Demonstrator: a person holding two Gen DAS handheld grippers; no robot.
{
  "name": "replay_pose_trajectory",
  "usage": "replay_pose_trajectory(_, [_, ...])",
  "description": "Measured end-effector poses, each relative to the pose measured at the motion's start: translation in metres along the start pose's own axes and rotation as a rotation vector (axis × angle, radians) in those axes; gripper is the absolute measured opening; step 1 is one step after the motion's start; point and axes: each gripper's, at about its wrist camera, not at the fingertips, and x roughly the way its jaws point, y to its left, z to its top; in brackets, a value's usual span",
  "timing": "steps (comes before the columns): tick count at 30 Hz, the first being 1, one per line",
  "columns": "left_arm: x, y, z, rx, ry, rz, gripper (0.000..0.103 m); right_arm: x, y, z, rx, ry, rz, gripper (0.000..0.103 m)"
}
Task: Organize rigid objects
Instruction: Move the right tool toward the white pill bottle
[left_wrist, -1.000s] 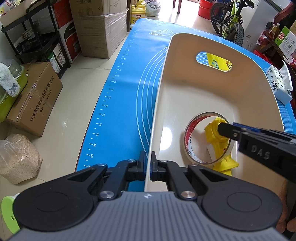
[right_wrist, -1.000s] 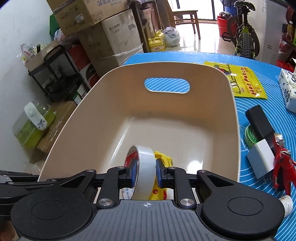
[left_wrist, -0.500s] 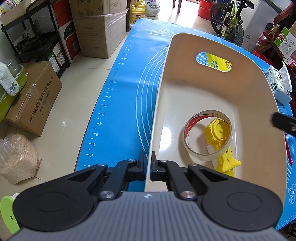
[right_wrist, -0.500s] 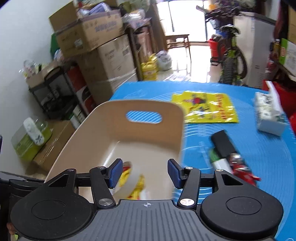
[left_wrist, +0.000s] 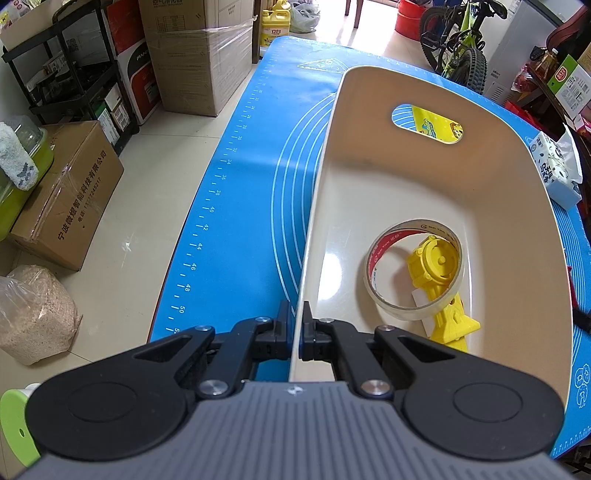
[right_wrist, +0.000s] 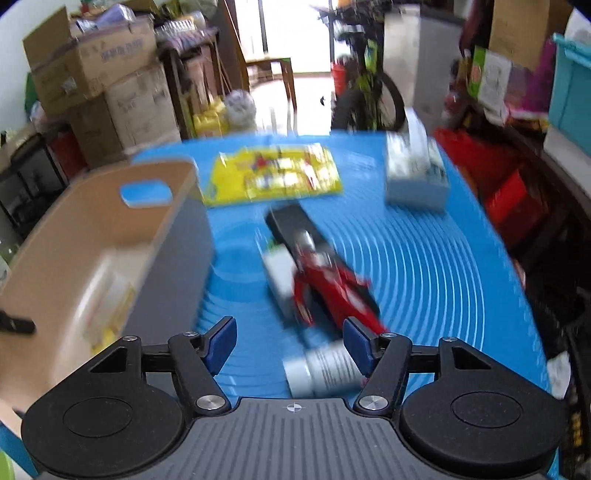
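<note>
Left wrist: left gripper (left_wrist: 298, 328) fingers clamped on the bin (left_wrist: 517, 221) side wall at the desk's left edge; tape roll (left_wrist: 384, 306) and yellow toy (left_wrist: 448, 325) inside.

Right wrist: right gripper (right_wrist: 289, 343) empty, fingers opening, over the desk middle. Likely next: red figure (right_wrist: 332, 288), needing descent and alignment.

Bin (left_wrist: 498, 206) far half bare; tape roll (left_wrist: 413, 269), yellow toy (left_wrist: 439, 288) crowd near right corner
</note>
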Motion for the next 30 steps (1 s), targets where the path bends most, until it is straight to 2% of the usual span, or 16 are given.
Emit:
replay_pose_trajectory(4, [0.0,0.001,0.0,0.0,-0.001,-0.001,0.004,0.017,-0.007,-0.012,0.014,0.042,-0.023,0.071])
replay_pose_trajectory(11, [0.0,0.002,0.0,0.001,-0.001,-0.001,0.004,0.034,-0.016,-0.021,0.011,0.056,-0.025,0.072])
replay_pose_trajectory(17, [0.0,0.001,0.0,0.001,-0.001,0.0,0.004,0.041,-0.011,-0.021,-0.01,0.05,-0.008,0.075])
replay_pose_trajectory(23, [0.0,0.002,0.0,0.0,-0.001,-0.001,0.005,0.043,0.001,-0.02,-0.072,0.024,-0.035,0.075])
replay_pose_trajectory(25, [0.0,0.001,0.0,0.0,0.0,-0.001,0.005,0.041,0.003,-0.02,-0.097,0.012,-0.043,0.065])
replay_pose_trajectory(30, [0.0,0.001,0.0,0.0,-0.001,-0.001,0.005,0.039,0.003,-0.021,-0.1,0.007,-0.019,0.065])
